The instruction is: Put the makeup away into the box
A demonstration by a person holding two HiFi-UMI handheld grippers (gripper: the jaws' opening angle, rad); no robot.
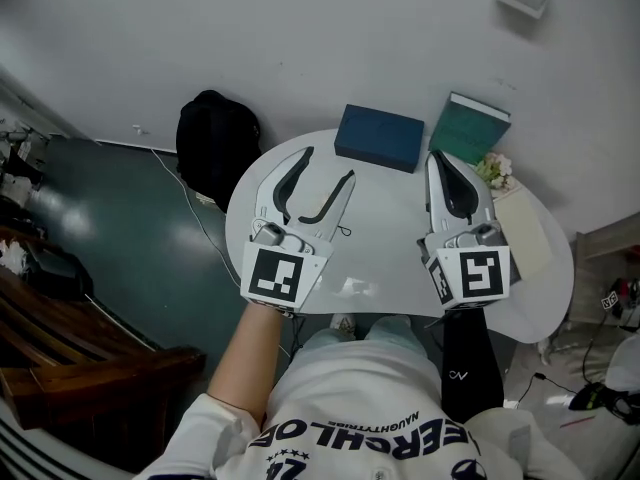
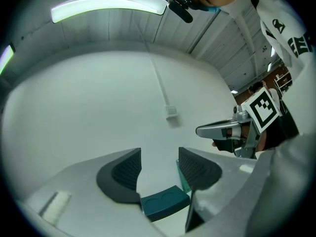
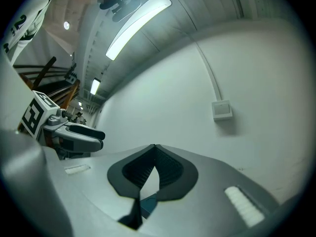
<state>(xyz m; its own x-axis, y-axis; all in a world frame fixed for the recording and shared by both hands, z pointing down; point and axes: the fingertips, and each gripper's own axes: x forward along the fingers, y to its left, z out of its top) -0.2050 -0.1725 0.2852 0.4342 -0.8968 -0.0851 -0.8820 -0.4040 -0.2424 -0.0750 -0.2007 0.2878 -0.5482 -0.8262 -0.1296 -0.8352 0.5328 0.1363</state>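
A dark teal flat box point(image 1: 378, 136) lies at the far side of the round white table point(image 1: 385, 268); a green box point(image 1: 468, 128) stands tilted to its right. My left gripper point(image 1: 328, 164) is held open over the table, empty, its tips just short of the teal box. In the left gripper view the gripper point(image 2: 159, 158) frames the teal box point(image 2: 164, 201), with a green edge point(image 2: 181, 177) beside it. My right gripper point(image 1: 437, 156) is shut on nothing, near the green box. In the right gripper view its jaws point(image 3: 155, 154) meet, with a teal sliver point(image 3: 147, 204) below.
Small flowers point(image 1: 494, 168) and a pale card point(image 1: 525, 233) sit at the table's right side. A black backpack point(image 1: 215, 133) leans on the floor left of the table. A white wall stands close behind. A black object point(image 1: 465, 358) hangs below the table's near edge.
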